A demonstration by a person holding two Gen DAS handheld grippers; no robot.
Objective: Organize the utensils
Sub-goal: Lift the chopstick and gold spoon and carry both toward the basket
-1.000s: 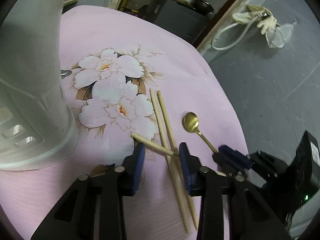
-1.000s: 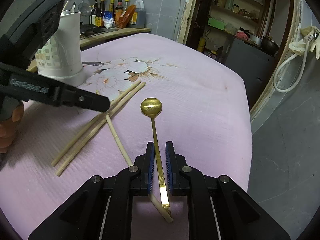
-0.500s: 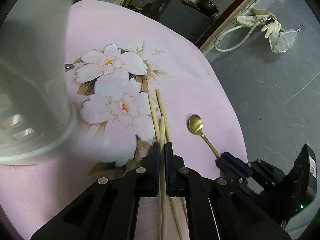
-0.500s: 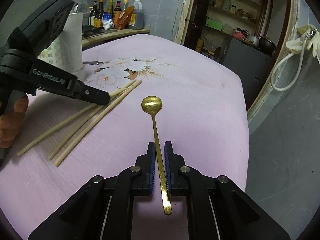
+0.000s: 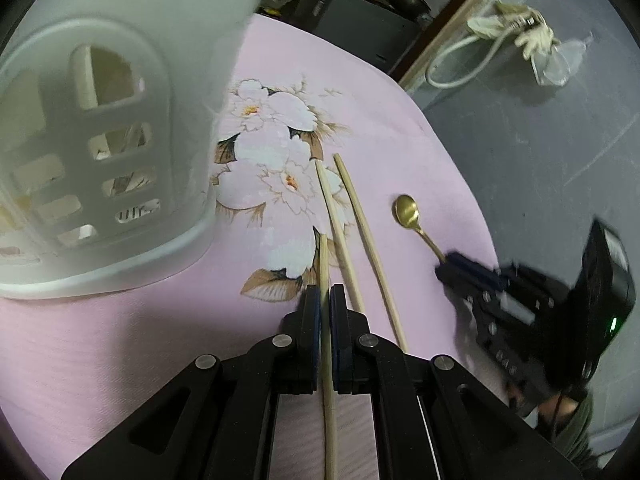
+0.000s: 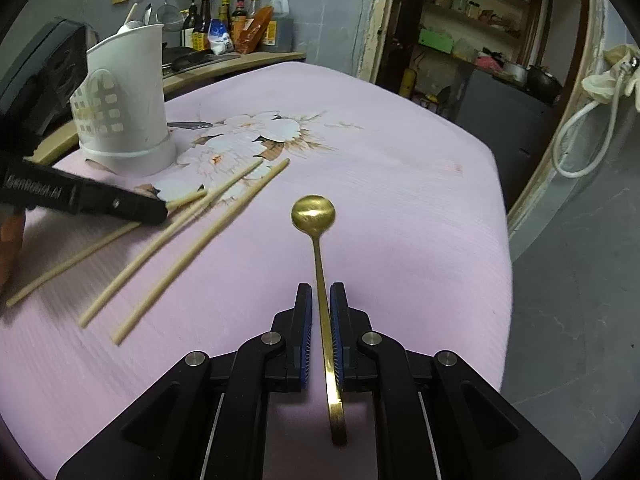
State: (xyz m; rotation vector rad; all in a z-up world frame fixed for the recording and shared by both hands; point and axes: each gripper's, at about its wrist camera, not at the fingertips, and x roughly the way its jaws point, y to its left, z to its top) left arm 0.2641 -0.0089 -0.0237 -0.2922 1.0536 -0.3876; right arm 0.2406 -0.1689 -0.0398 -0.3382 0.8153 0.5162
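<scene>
left gripper [image 5: 324, 296]: jaws pinched tight on one wooden chopstick [image 5: 325, 280]. the stick runs straight back between the blue pads, its tip poking out ahead over the flower print. from the right wrist view the same gripper [image 6: 160, 210] comes in from the left edge, the stick passing through it, its long end trailing toward the near left of the cloth.

two more chopsticks [image 5: 352, 232] lie loose on the pink floral cloth [image 5: 120, 340] that covers the counter, just right of the held one, nearly parallel and close together, tips pointing toward the flowers. in the right wrist view they slant from near left up toward the middle [image 6: 188, 248].

white slotted utensil holder [image 5: 100, 160] stands upright on the cloth, left of the left gripper and very near the lens, blurred. in the right wrist view it stands at the far left [image 6: 124, 104], with something sticking out of the top; cannot tell what. a small metal item [image 6: 190, 124] lies on the cloth just beside its base, kind unclear.

right gripper [image 6: 321, 300]: jaws narrow, closed around the handle of a gold spoon [image 6: 314, 212], having just eased out a touch. the handle runs back between the pads, the end showing behind them; bowl points away, facing up, and looks to rest on the cloth. the left wrist view shows the spoon bowl [image 5: 406, 210] right of the chopsticks, with the right gripper [image 5: 456, 264] on its handle.

bottles [image 6: 236, 24] line a shelf beyond the counter.
</scene>
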